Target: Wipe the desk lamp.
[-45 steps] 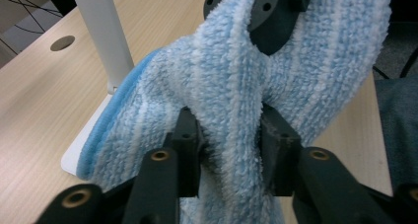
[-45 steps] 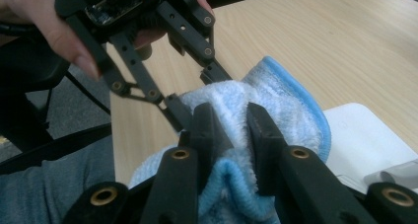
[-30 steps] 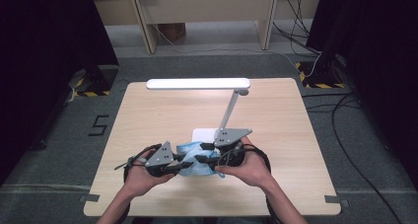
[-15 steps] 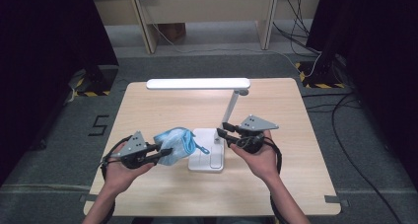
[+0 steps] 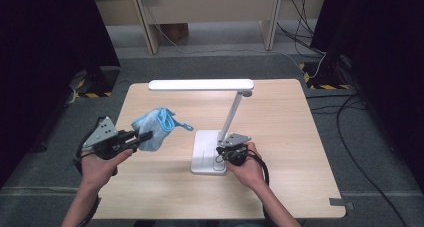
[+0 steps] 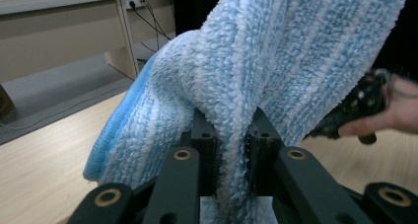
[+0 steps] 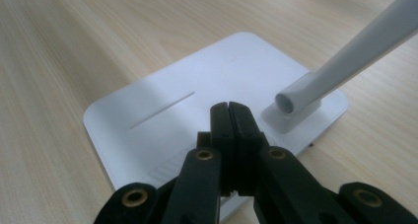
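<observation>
Blue, striped terry makes up the microfibre cloth point(image 5: 154, 128), which hangs in the air above the left part of the wooden table point(image 5: 280, 187), at about nine o'clock from the lamp base point(image 5: 205, 152). A bright blue edging and a small loop stick out of it toward three o'clock. The left gripper point(image 5: 142, 137) pinches it: in the left gripper view the two black jaws clamp a thick fold of the cloth point(image 6: 256, 76) between their pads, the rest of the fabric billowing up and over them. The person's left hand point(image 5: 102, 162) carries that gripper clear of the tabletop, with its grey three-cornered plate on top.

The right gripper point(image 5: 222, 154) sits at the right edge of the white desk lamp's base, at about three o'clock from the cloth and well apart from it. Its jaws have just been closing and now stand pressed together with nothing between them; in the right gripper view point(image 7: 229, 110) the tips lie over the flat white base point(image 7: 162, 115), just beside the foot of the lamp's slanted stem point(image 7: 345, 56). Whether the tips touch the base I cannot tell. The right hand point(image 5: 247, 169) holds that gripper low over the table.

The stem rises toward twelve o'clock to the long white lamp head point(image 5: 200, 84), which lies level across the far half of the table. Beyond the table, at twelve o'clock, is grey floor with cables point(image 5: 350, 137) and the legs of a pale desk point(image 5: 147, 22).
</observation>
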The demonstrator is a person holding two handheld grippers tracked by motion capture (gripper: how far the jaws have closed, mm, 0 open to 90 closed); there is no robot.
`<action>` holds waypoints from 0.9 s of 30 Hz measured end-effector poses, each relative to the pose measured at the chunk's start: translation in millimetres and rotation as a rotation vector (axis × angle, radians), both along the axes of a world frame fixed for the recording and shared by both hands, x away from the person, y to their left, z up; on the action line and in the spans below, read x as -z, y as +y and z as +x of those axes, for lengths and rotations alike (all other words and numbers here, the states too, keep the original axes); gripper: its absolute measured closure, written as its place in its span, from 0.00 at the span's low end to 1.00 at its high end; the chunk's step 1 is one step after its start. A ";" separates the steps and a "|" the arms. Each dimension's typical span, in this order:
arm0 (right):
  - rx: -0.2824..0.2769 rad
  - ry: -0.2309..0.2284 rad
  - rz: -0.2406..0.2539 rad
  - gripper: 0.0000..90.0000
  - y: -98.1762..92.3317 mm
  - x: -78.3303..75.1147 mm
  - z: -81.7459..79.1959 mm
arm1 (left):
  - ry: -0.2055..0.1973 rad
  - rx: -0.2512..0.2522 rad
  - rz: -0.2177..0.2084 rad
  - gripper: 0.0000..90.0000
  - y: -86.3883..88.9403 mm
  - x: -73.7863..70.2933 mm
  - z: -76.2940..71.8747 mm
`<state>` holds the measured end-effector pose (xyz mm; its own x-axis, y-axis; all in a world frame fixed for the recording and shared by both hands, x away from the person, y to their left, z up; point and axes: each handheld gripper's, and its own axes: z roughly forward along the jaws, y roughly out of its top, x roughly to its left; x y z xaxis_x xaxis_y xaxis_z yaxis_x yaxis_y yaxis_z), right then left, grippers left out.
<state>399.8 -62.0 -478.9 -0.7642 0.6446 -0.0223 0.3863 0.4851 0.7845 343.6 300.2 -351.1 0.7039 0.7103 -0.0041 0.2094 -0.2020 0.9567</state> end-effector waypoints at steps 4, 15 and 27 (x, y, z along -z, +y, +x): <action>-0.015 0.002 -0.011 1.00 5.1 7.1 -0.7 | -0.001 -0.017 -0.006 0.86 4.4 -5.1 1.8; -0.002 0.013 -0.043 0.99 9.1 16.7 2.7 | -0.027 -0.120 -0.056 0.86 28.2 -28.6 7.0; -0.005 -0.004 -0.048 1.00 9.5 17.8 2.1 | -0.034 -0.228 -0.067 0.86 44.3 -54.1 20.7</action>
